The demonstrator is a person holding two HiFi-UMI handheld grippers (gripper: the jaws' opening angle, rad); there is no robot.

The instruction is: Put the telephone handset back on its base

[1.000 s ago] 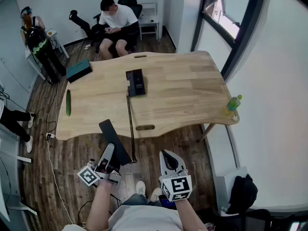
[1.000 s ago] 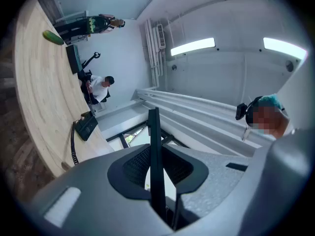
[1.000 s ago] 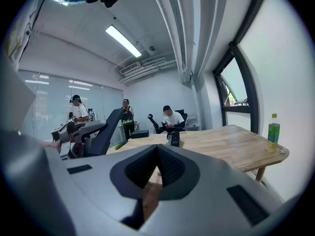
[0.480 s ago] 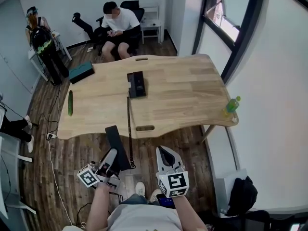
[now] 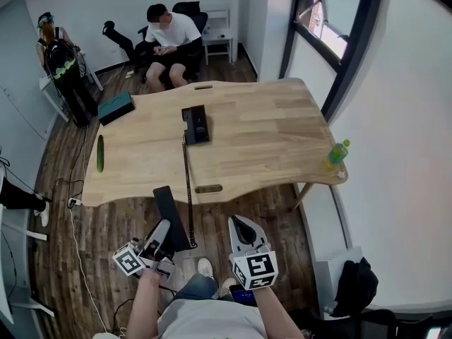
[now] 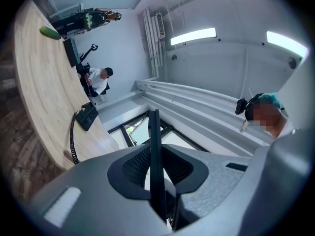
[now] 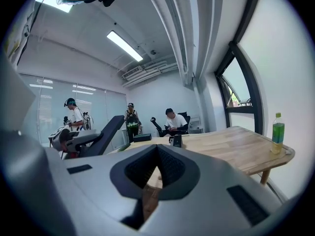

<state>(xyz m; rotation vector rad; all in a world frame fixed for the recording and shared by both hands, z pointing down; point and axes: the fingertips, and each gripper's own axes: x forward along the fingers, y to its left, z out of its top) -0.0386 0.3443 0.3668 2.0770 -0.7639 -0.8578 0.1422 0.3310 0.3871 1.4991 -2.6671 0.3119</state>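
Note:
The black telephone base (image 5: 195, 124) lies on the wooden table (image 5: 268, 140), toward its far middle. Its coiled cord (image 5: 188, 189) runs over the near edge and down to the black handset (image 5: 170, 216). My left gripper (image 5: 164, 234) is shut on the handset's lower end, below the table's near edge and over the floor. In the left gripper view the handset (image 6: 154, 166) stands edge-on between the jaws, with the base (image 6: 87, 116) far off. My right gripper (image 5: 241, 224) is beside it, shut and holding nothing. The right gripper view shows the handset (image 7: 105, 133) at left.
A green bottle (image 5: 337, 152) stands on the table's right corner, a cucumber (image 5: 100, 153) lies at its left end, and a teal flat box (image 5: 116, 107) at its far left. A seated person (image 5: 169, 32) and a standing person (image 5: 62, 61) are behind the table.
The head view has shifted slightly. Both grippers stay below the table's near edge, and the left one keeps its hold on the handset.

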